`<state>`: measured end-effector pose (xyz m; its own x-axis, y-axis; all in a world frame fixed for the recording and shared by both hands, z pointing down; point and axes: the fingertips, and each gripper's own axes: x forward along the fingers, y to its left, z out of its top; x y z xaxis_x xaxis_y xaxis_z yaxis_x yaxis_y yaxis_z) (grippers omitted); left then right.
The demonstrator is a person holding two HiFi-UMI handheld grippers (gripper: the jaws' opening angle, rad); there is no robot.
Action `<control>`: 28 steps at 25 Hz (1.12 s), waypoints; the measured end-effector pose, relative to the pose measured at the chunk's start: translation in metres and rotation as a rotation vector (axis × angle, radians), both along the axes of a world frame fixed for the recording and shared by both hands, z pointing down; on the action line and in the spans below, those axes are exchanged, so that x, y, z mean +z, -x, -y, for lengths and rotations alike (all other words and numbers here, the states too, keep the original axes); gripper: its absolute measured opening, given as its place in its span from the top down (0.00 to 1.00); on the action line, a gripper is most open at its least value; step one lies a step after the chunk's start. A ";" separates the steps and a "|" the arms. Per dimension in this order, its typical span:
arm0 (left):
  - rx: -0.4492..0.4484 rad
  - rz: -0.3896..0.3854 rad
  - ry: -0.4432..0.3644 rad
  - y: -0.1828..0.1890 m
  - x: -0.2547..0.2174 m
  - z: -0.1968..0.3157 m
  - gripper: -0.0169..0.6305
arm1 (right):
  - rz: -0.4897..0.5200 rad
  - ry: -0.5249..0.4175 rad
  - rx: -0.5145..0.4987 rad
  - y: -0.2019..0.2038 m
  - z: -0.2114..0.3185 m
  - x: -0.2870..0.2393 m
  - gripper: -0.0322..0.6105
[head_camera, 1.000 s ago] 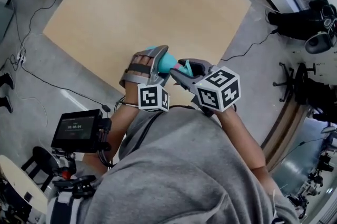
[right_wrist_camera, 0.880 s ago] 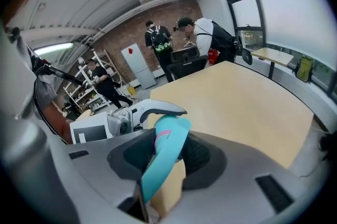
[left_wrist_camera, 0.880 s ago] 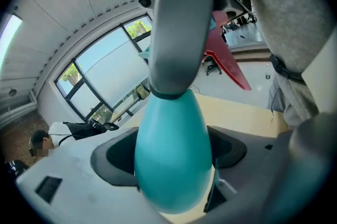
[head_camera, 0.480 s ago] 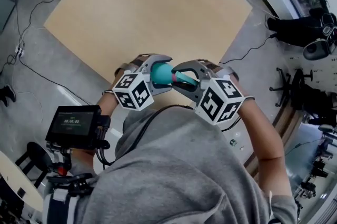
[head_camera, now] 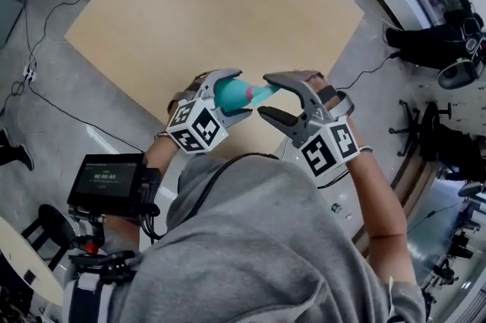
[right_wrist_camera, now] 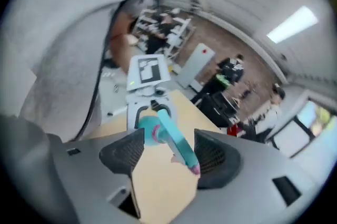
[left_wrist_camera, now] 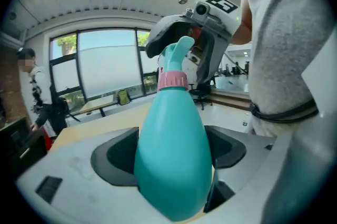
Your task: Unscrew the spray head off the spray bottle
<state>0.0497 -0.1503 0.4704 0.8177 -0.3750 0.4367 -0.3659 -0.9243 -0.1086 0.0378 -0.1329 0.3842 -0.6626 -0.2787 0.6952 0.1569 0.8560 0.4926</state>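
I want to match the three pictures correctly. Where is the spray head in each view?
Head view: the spray head lies just right of centre, at the bottle's right end.
Left gripper view: upper centre, above the pink collar.
Right gripper view: centre, slanting down to the right.
Shared landmark: the tan table, in all three.

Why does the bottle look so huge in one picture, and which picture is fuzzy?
Left gripper view: the wide lens sits close, so the bottle bulges and the room curves. Right gripper view: blurry all over, spray head smeared. Head view: sharp, edges bent.
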 end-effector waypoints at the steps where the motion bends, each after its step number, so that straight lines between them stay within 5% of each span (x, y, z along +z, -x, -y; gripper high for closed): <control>1: -0.067 0.005 -0.007 0.005 0.002 0.008 0.38 | 0.135 0.109 0.144 -0.004 0.011 -0.011 0.52; 4: -0.248 0.061 -0.070 0.022 0.007 0.029 0.38 | 0.584 0.542 0.580 -0.021 0.036 -0.037 0.51; 6: -0.321 0.133 -0.142 0.032 0.009 0.038 0.38 | 0.830 0.857 0.785 -0.029 0.043 -0.040 0.51; 7: -0.341 0.171 -0.180 0.035 0.009 0.040 0.38 | 0.911 0.974 0.852 -0.029 0.044 -0.038 0.51; 9: -0.358 0.227 -0.249 0.037 0.007 0.043 0.38 | 0.967 1.060 0.925 -0.027 0.045 -0.030 0.51; 13: -0.325 0.293 -0.365 0.024 -0.004 0.041 0.38 | 0.859 1.025 0.937 -0.011 0.045 -0.011 0.51; 16: -0.302 0.302 -0.393 0.014 -0.011 0.038 0.38 | 0.644 0.939 0.906 -0.004 0.040 0.011 0.53; 18: -0.282 0.293 -0.391 0.011 -0.013 0.037 0.38 | 0.542 0.825 0.857 -0.004 0.039 0.017 0.72; 20: -0.232 0.216 -0.340 0.006 -0.014 0.032 0.38 | 0.501 0.756 0.786 -0.003 0.036 0.012 0.74; 23: -0.061 0.011 -0.142 -0.004 -0.015 0.012 0.39 | 0.383 0.659 0.577 0.004 0.023 0.003 0.74; 25: 0.100 -0.105 -0.039 -0.008 -0.019 -0.010 0.39 | 0.265 0.583 0.347 0.010 0.004 -0.002 0.74; 28: 0.346 -0.130 -0.020 -0.008 -0.022 -0.046 0.39 | 0.056 0.410 -0.081 0.011 -0.038 0.000 0.74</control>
